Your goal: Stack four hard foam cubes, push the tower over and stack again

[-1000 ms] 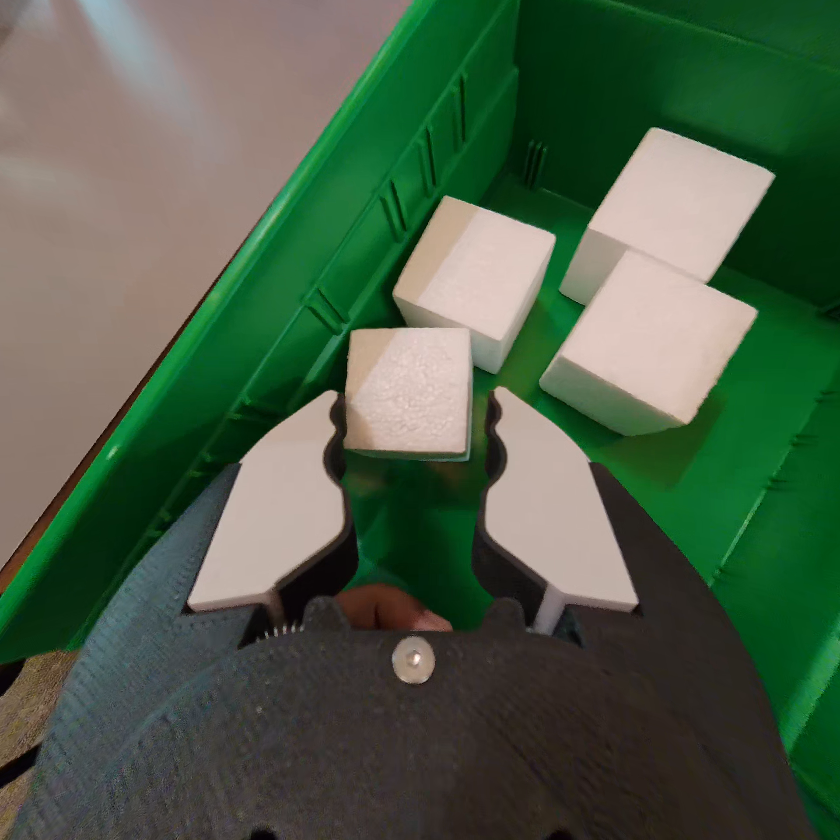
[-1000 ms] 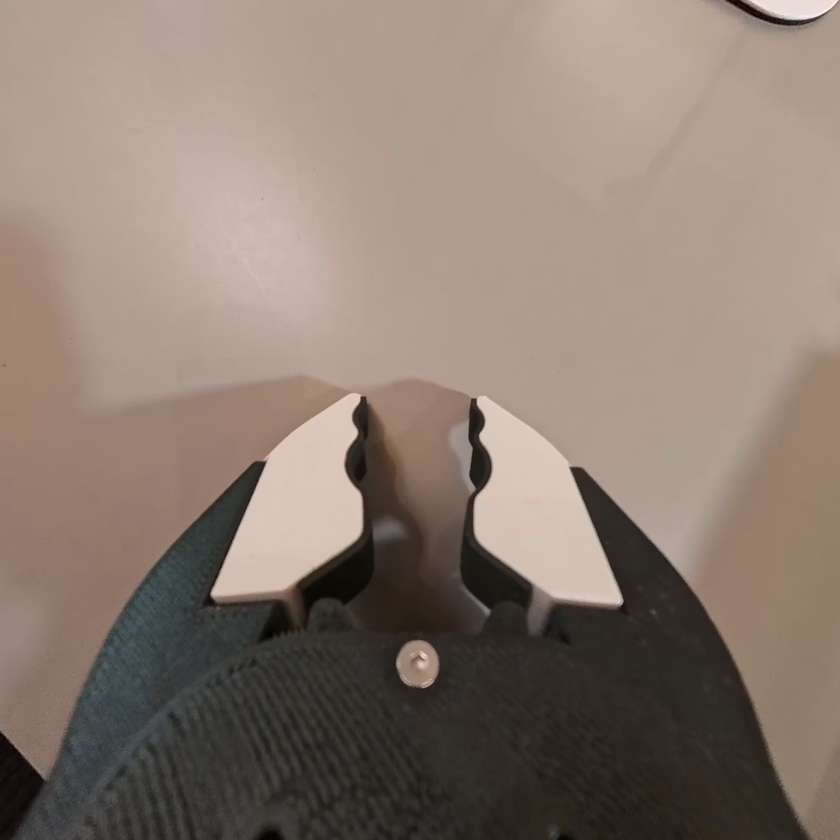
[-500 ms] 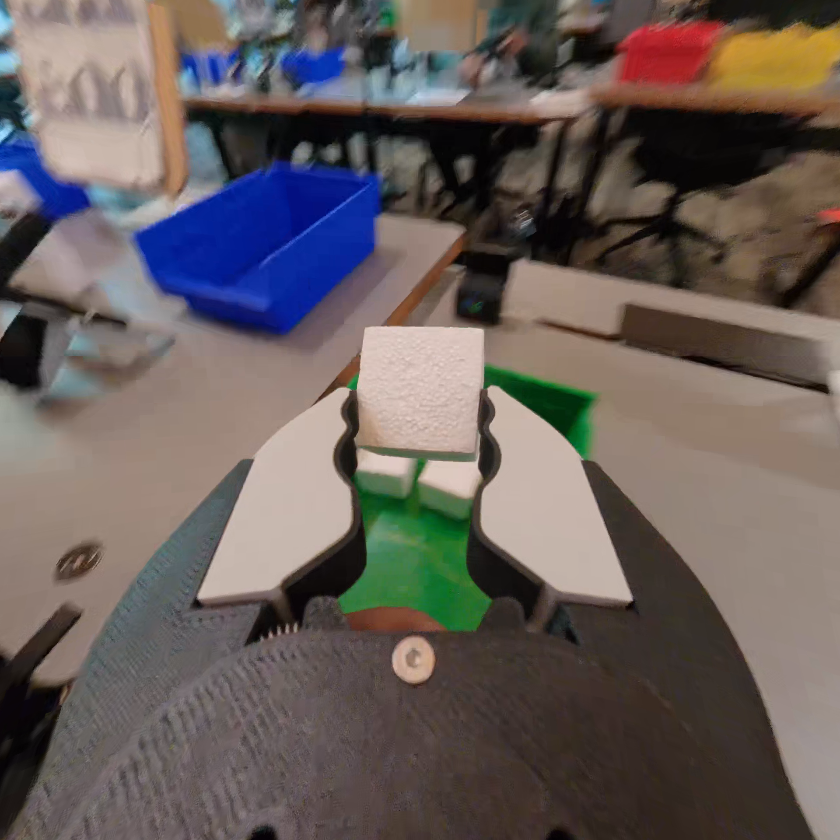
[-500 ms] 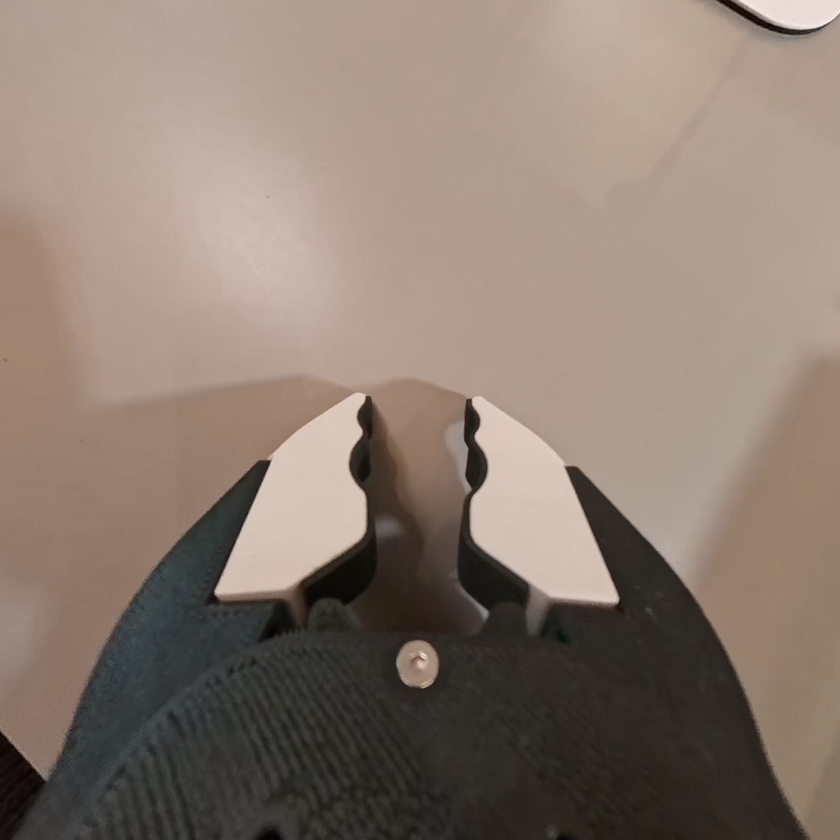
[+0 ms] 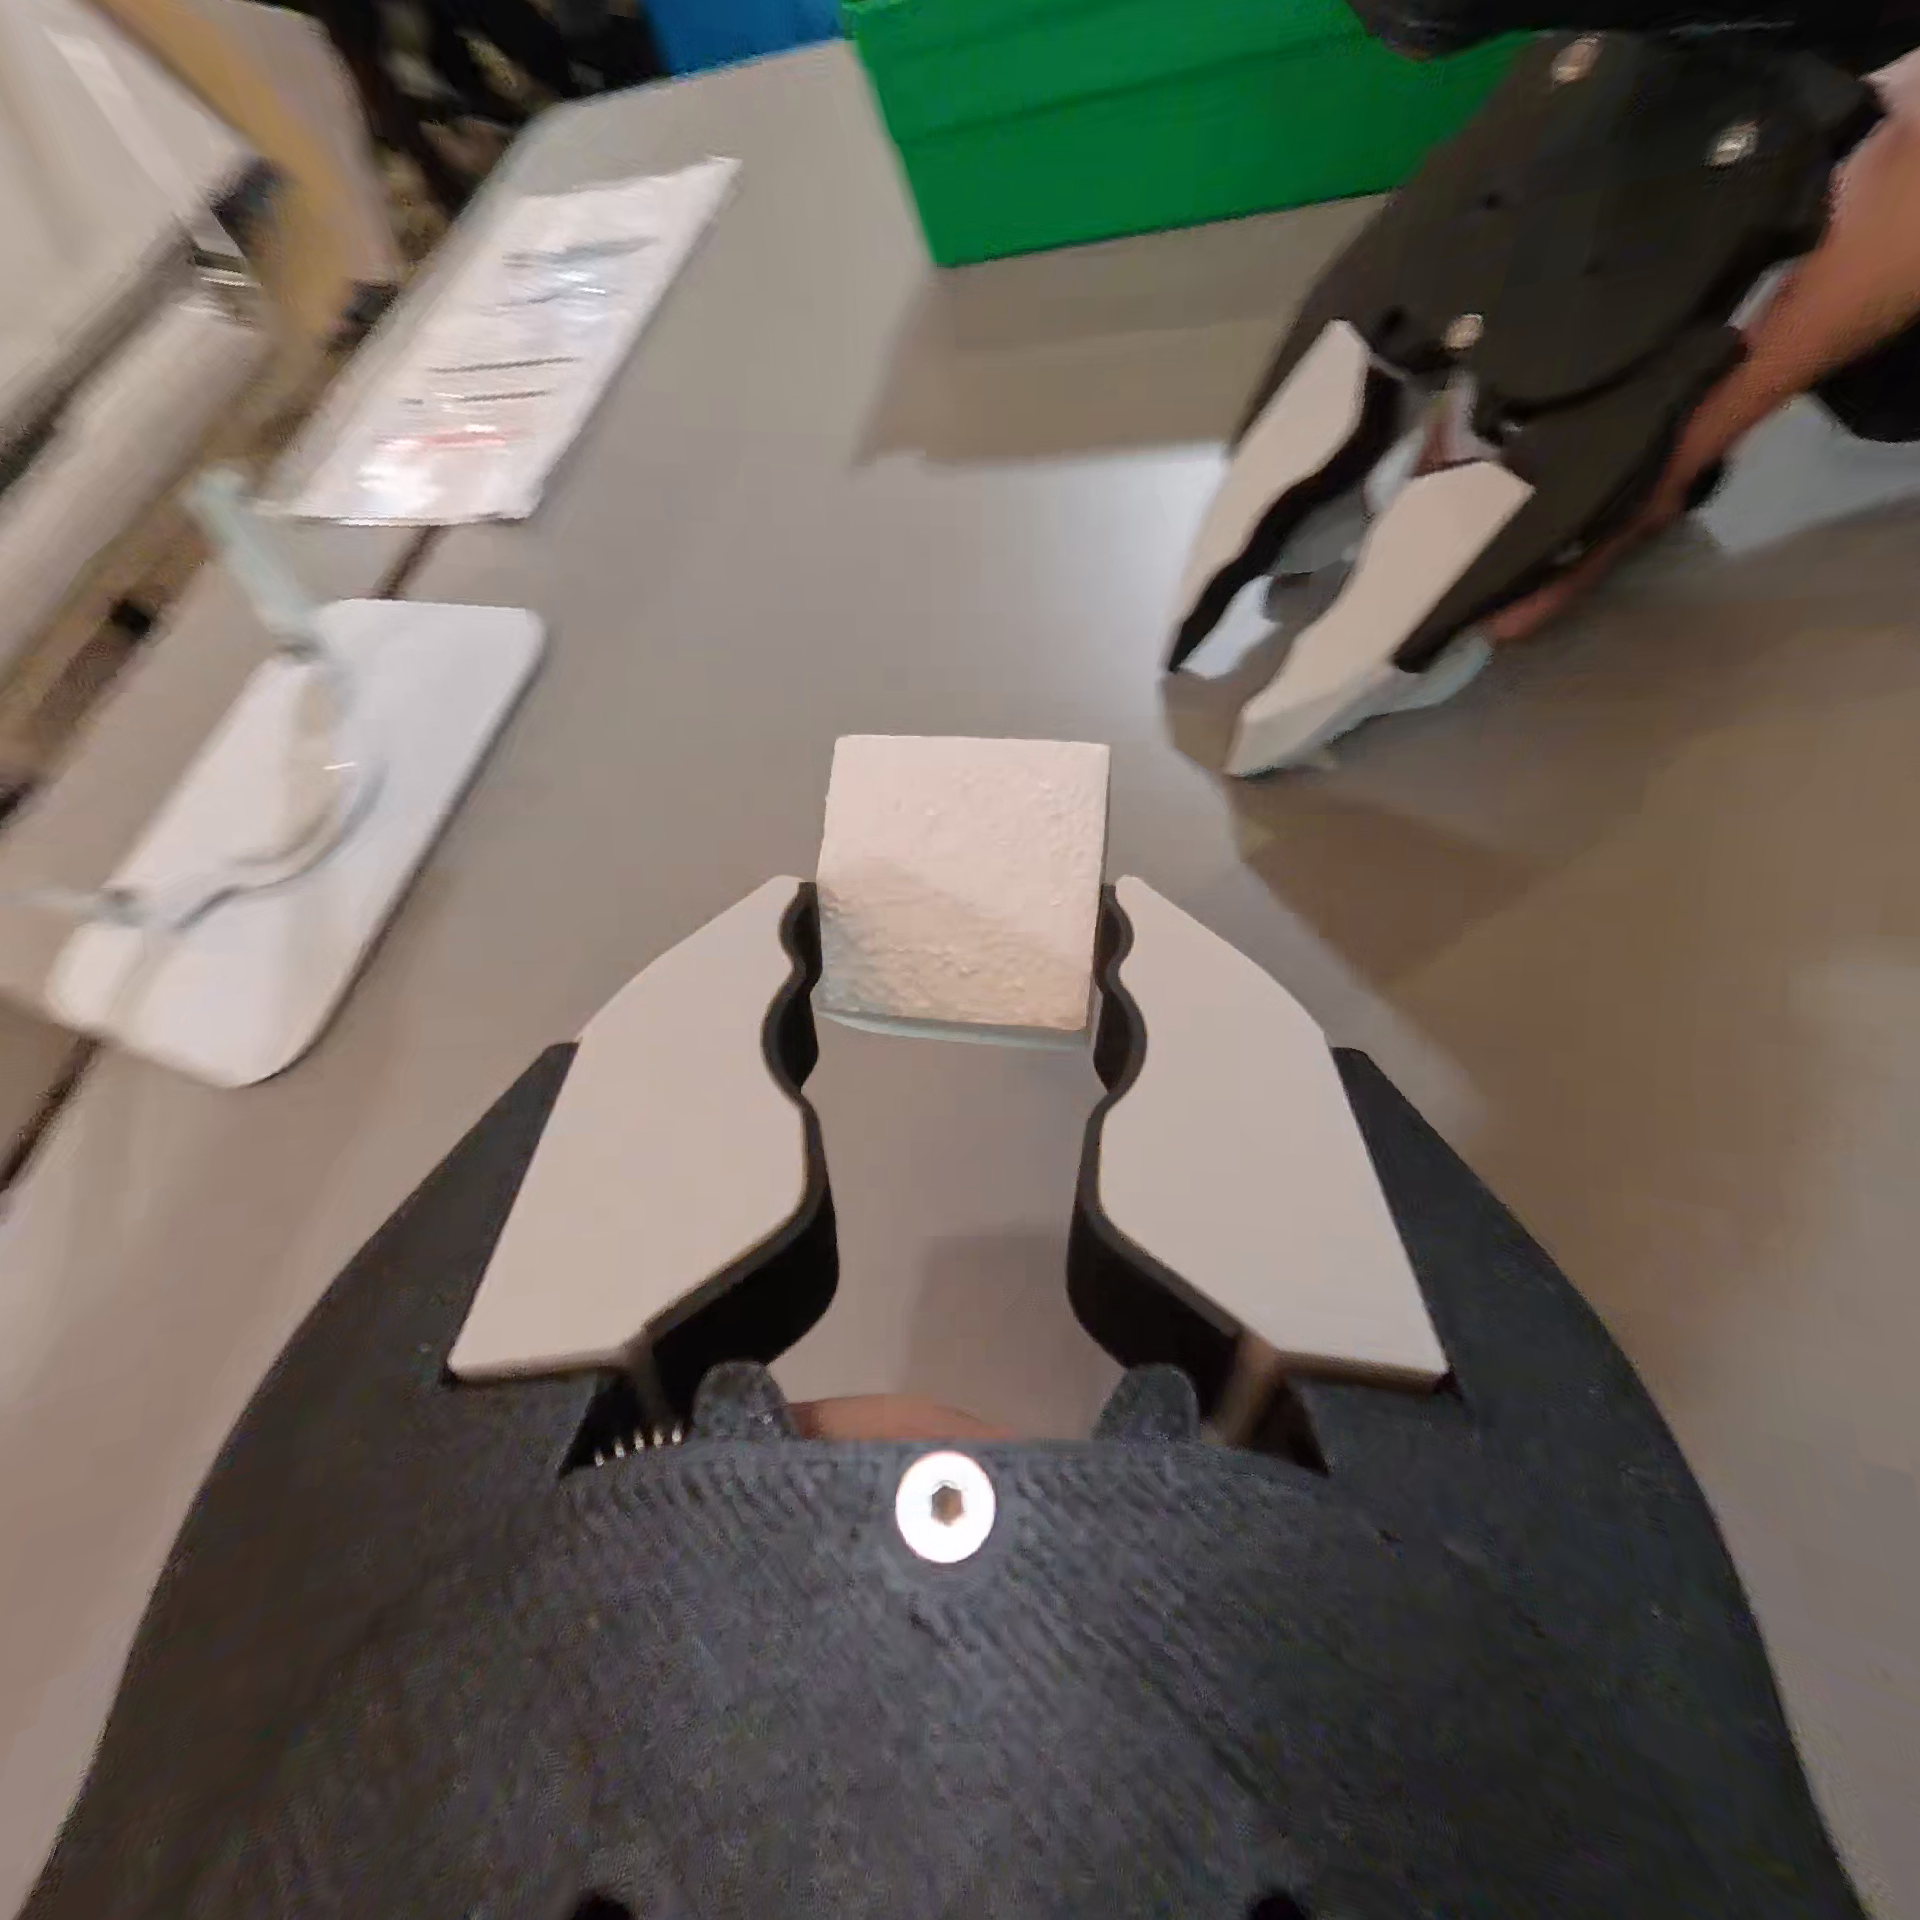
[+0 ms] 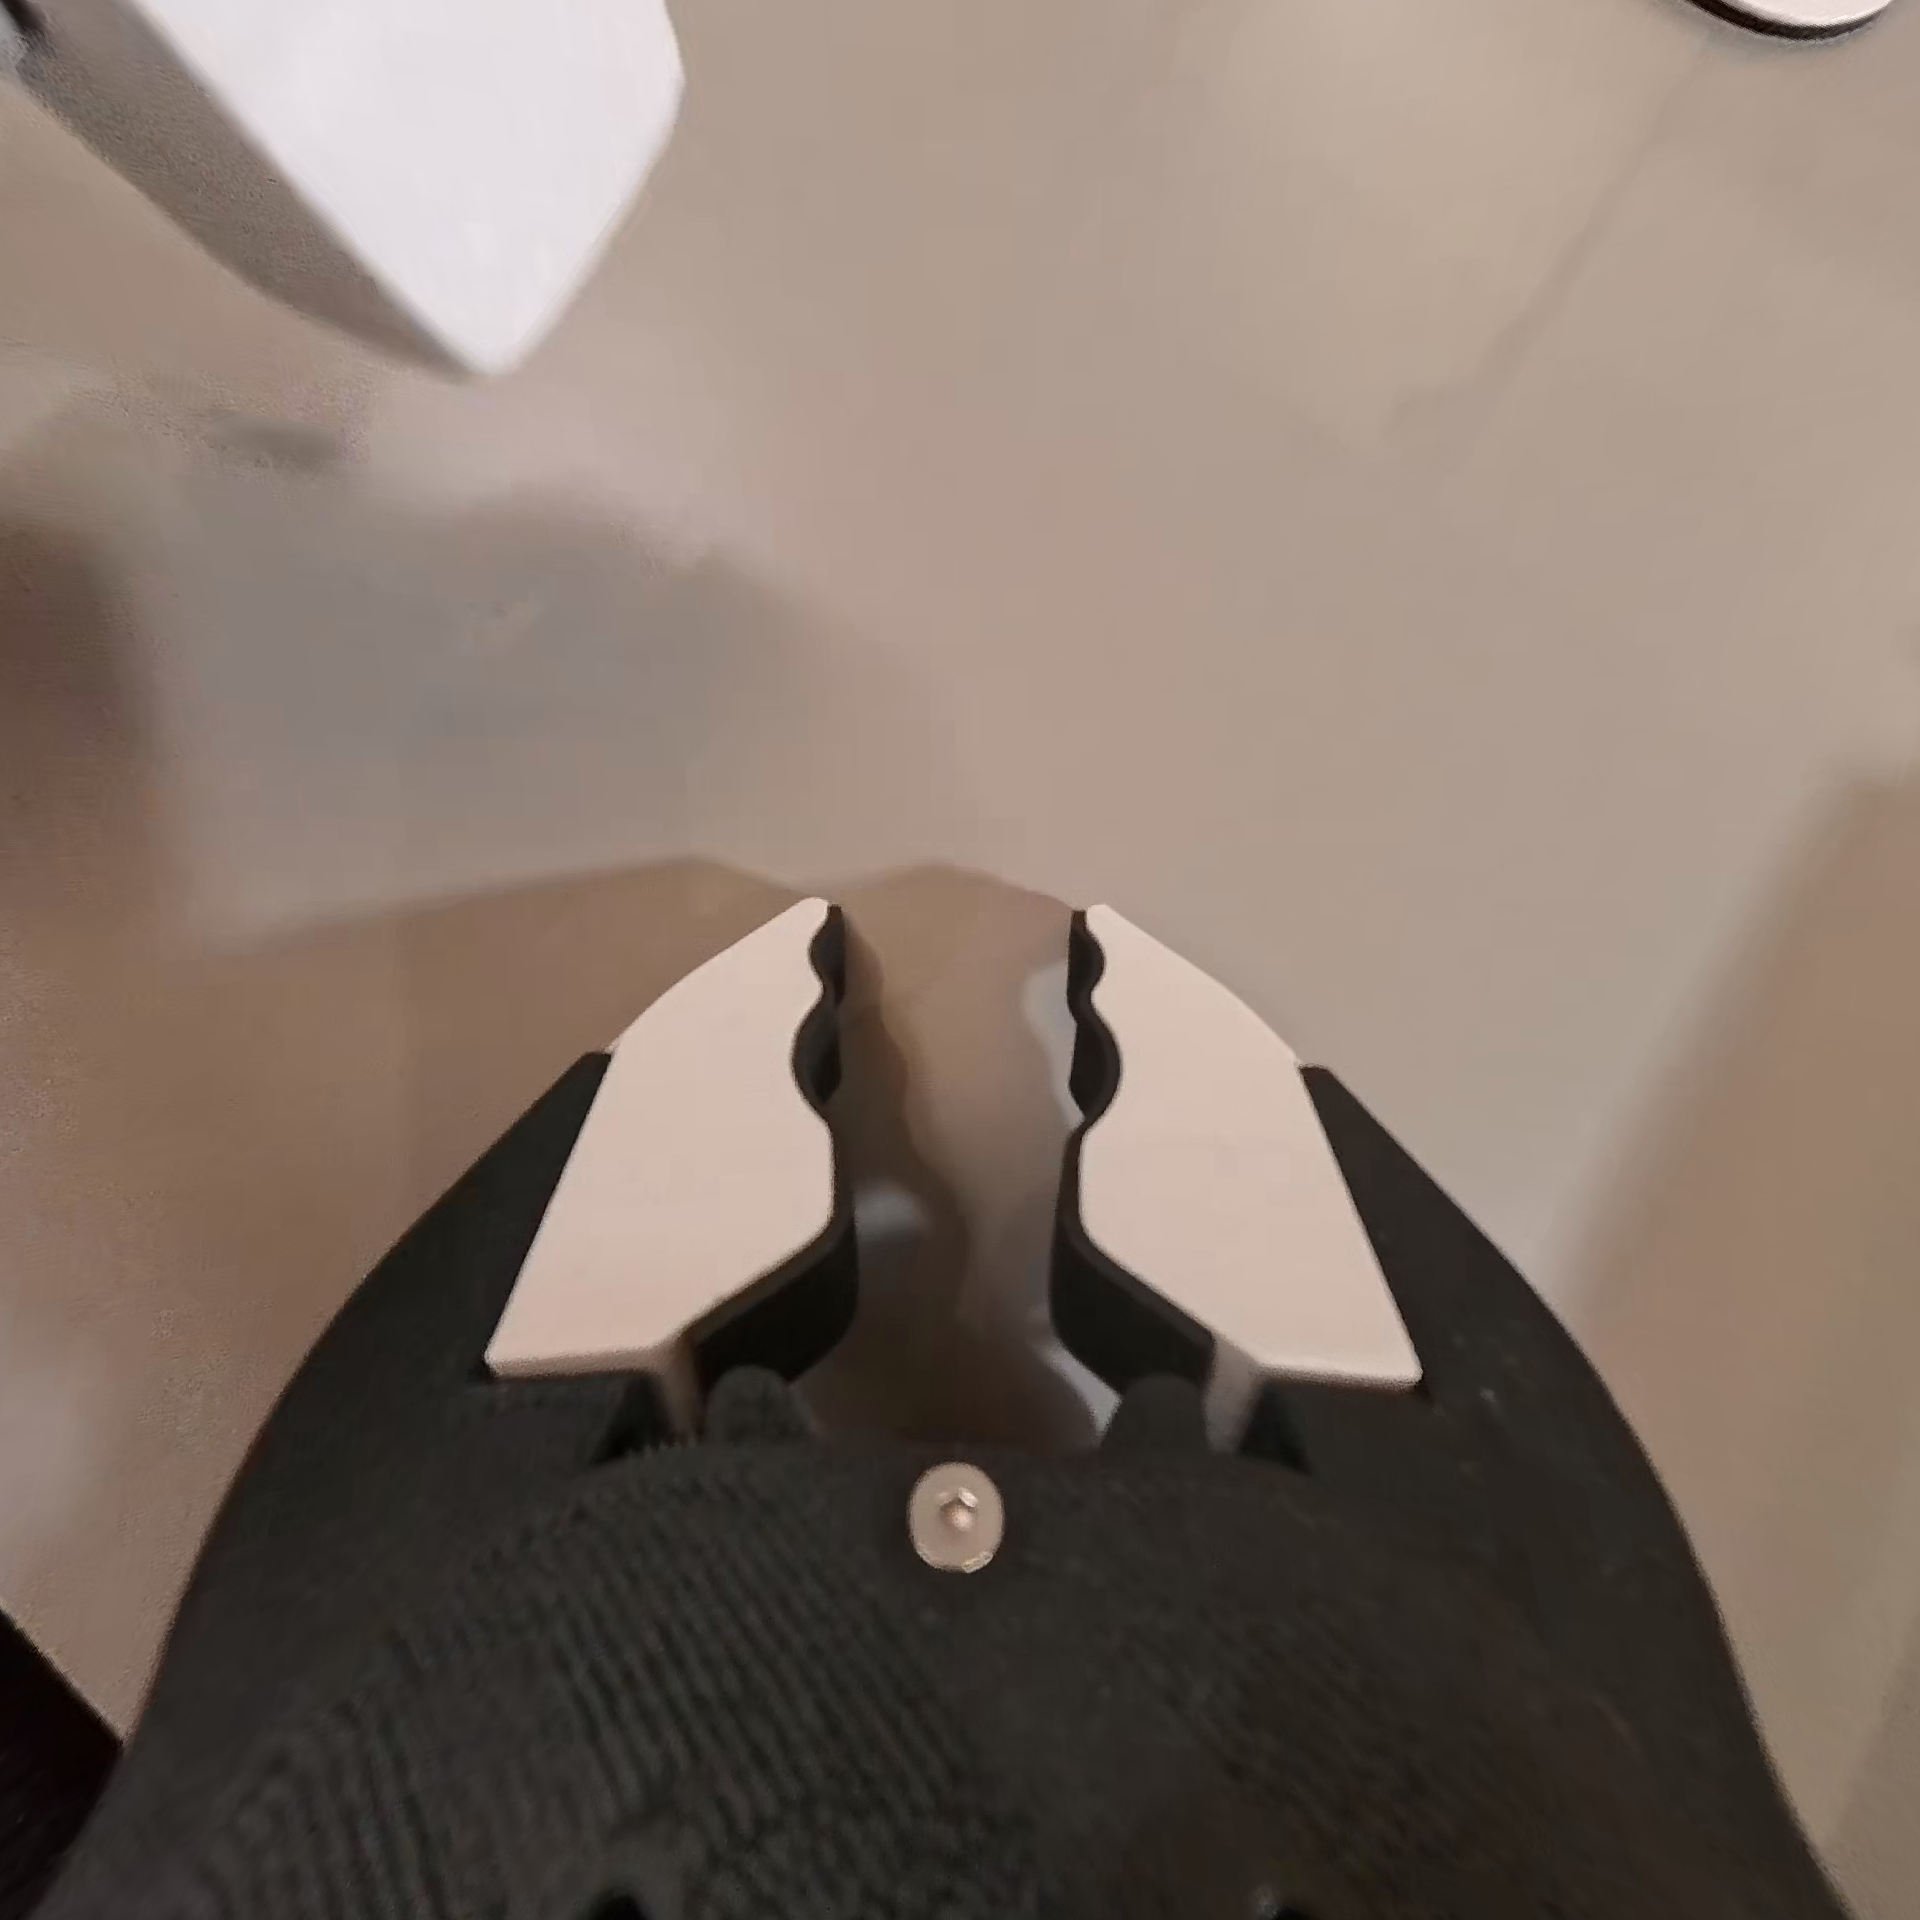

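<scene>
My left gripper [image 5: 958, 904] is shut on a white foam cube [image 5: 961, 883] and holds it over the grey-beige table [image 5: 935, 499]. My right gripper [image 6: 956, 920] is open and empty, pointing down at the bare table. It also shows in the left wrist view [image 5: 1231, 696], ahead and to the right of the cube, held by a hand, with its tips at the table. A blurred white block [image 6: 436, 156], likely the held cube, shows at the top left of the right wrist view. The other cubes are out of sight.
A green bin [image 5: 1091, 135] stands at the far end of the table. A white flat board [image 5: 312, 821] with a small stand lies to the left, and a laminated sheet [image 5: 520, 332] lies beyond it. A white rounded edge [image 6: 1766, 10] shows at the top right.
My left gripper shut on the cube in the green bin, lifted it out and swung it over the table near the right gripper. The right gripper stayed put; a white block entered its view.
</scene>
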Demonstrator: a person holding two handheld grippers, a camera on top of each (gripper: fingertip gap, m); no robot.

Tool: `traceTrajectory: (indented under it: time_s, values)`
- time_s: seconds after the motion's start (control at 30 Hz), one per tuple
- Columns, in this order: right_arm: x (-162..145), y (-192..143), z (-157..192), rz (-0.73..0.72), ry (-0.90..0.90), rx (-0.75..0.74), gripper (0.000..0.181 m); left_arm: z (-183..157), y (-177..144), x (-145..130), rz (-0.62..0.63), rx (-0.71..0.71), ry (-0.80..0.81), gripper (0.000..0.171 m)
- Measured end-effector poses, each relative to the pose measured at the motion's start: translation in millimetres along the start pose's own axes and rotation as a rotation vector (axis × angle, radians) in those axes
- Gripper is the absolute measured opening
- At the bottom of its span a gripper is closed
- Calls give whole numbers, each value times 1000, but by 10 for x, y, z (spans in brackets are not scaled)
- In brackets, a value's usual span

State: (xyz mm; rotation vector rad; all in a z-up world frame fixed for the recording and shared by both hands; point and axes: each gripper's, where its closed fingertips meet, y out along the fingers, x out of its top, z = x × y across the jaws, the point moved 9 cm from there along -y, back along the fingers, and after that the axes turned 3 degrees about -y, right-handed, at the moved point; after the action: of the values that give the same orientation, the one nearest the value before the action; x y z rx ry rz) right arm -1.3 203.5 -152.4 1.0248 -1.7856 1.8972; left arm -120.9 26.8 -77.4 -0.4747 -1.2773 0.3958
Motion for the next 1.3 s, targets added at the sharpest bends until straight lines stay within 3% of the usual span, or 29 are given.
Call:
traceTrajectory:
  time_s: [0.1, 0.3, 0.6, 1.3]
  values:
    - [-23, -22, -13, 0, 3, -1, 42, 12, 153, 69, 11, -188, -33, 54]
    - [-27, -26, -20, 0, 3, -2, 42, 127, 384, -15, 64, -282, 12, 54]
    - [-25, -24, -20, 0, 3, -5, 42, 26, 489, -194, 107, -281, 32, 54]
    - [-24, -26, -18, 0, 3, -7, 41, -53, 483, -141, 99, -176, 62, 55]
